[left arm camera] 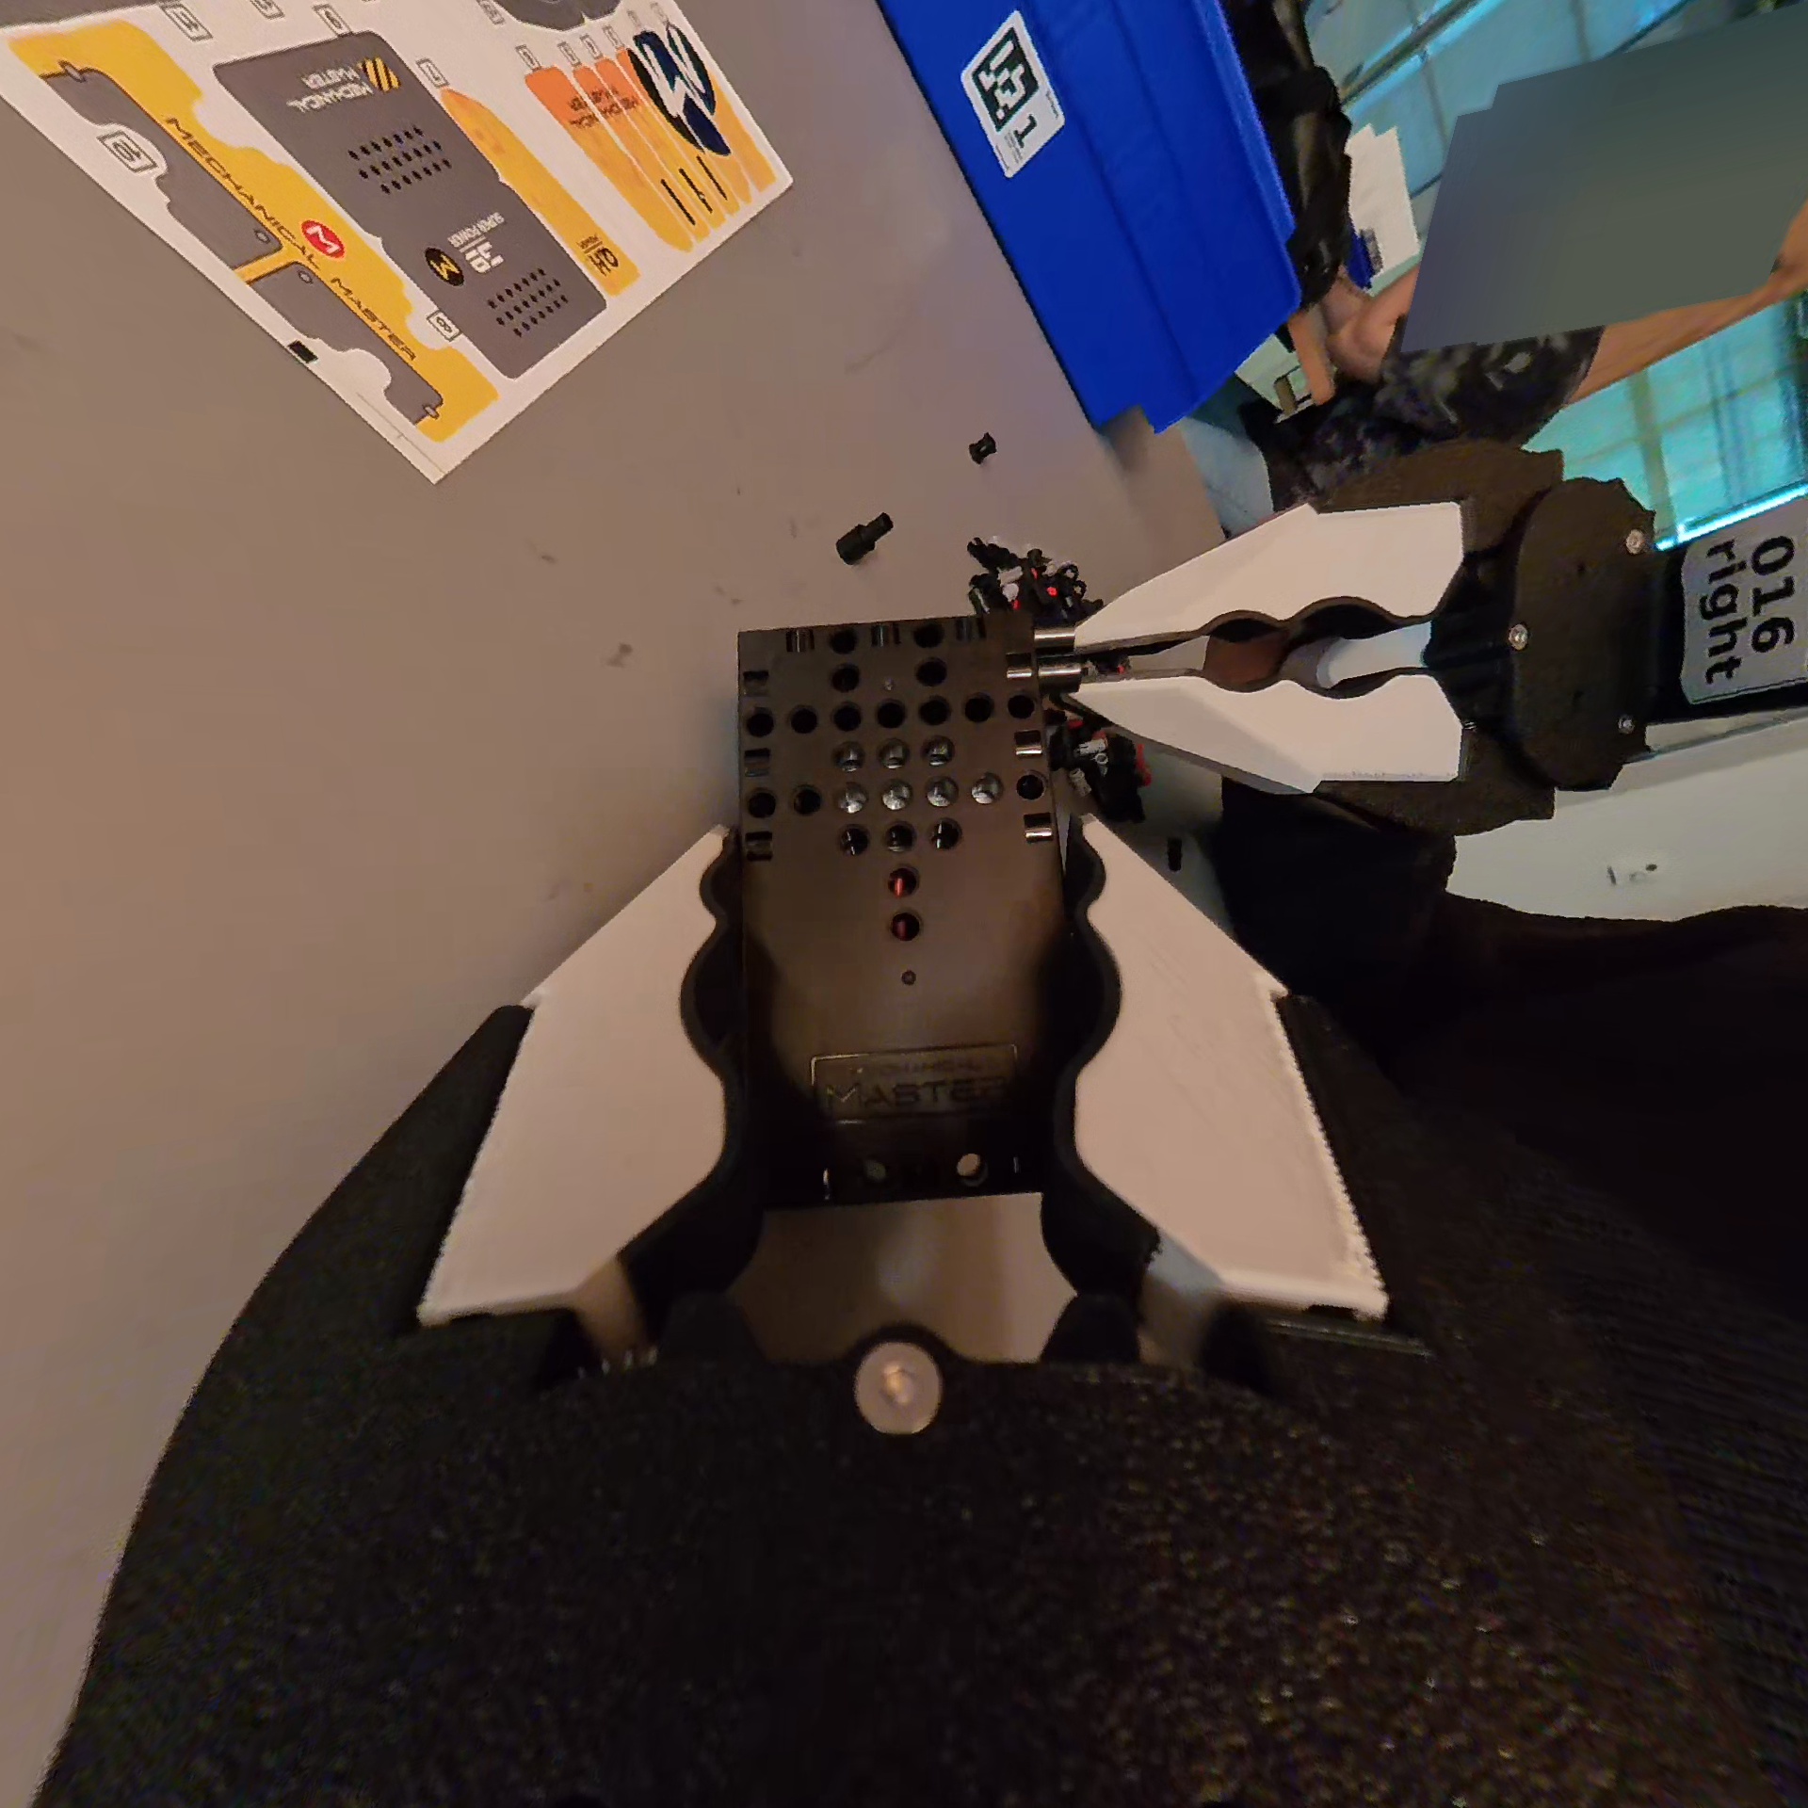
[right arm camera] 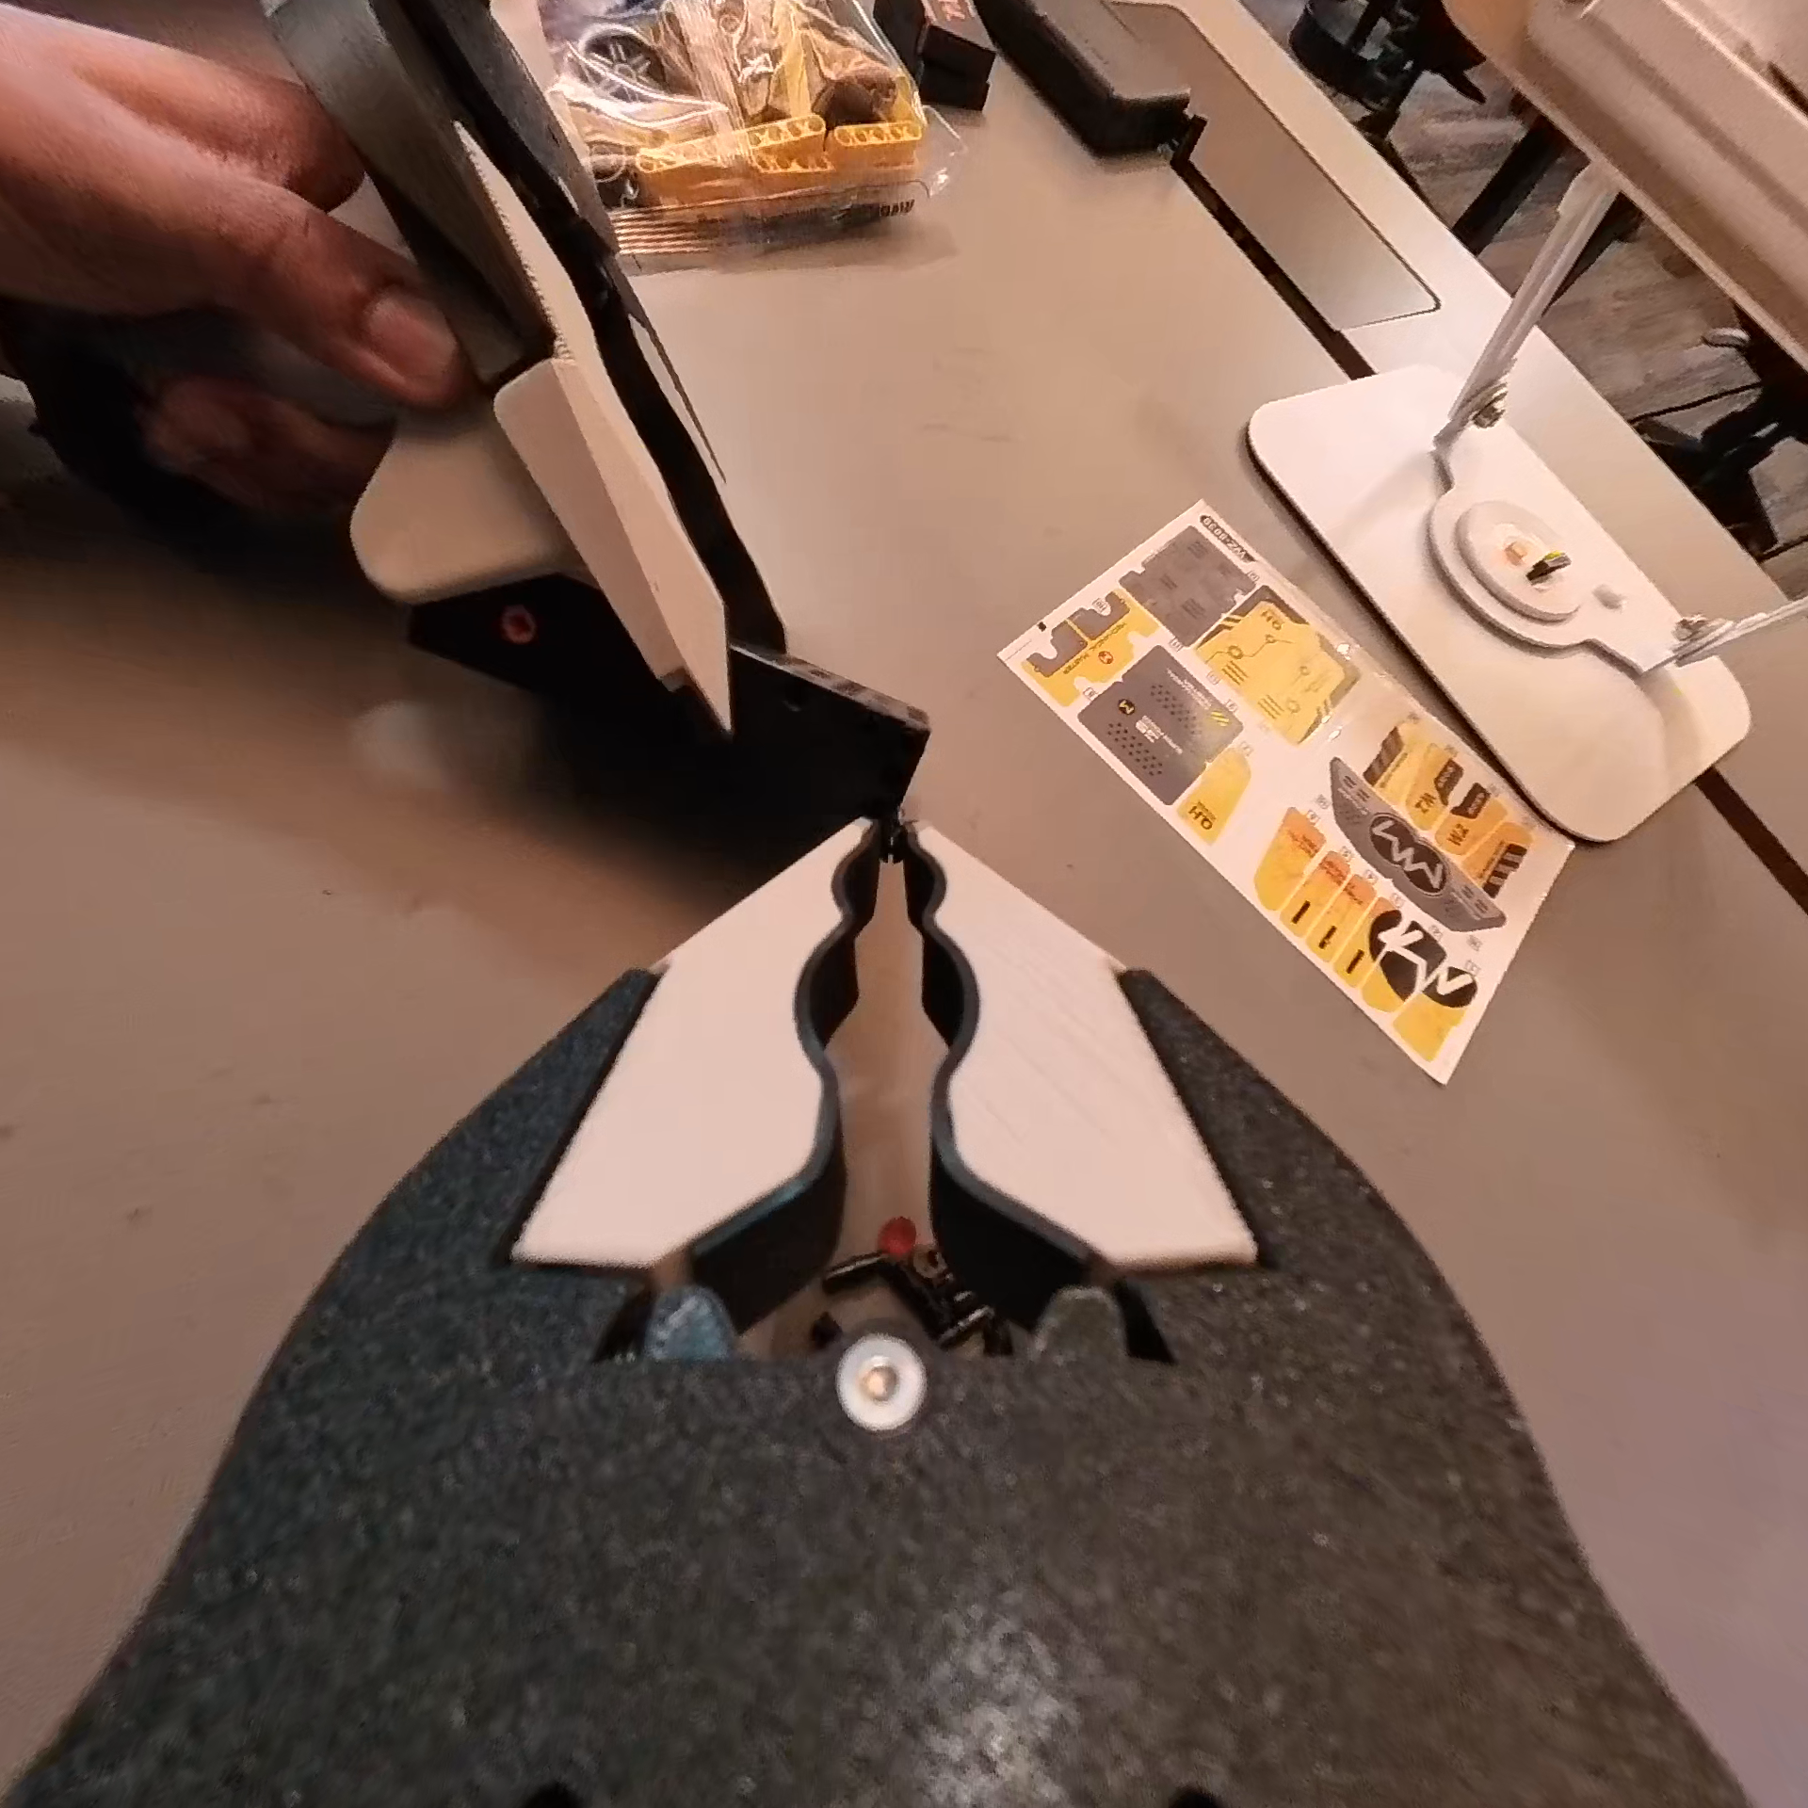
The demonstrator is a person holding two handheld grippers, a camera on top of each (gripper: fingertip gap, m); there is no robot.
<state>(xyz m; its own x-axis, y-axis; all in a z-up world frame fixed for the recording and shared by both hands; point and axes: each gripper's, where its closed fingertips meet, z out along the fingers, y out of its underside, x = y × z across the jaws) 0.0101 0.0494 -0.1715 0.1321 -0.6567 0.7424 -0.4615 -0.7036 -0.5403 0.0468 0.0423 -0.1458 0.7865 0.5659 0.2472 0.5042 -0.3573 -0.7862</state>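
So the left gripper was clamped on a black perforated block, one finger on each long side, holding it up off the grey table. The right gripper came in from the right, pinched down on a small dark pin right at the block's far right edge, touching it. In the right wrist view the pin was barely visible between the tips. A few loose black pins and a little pile of parts lay just beyond, with a sticker sheet and blue bin further off. My take: the pin needed to stay square to its hole, with the block held dead steady.
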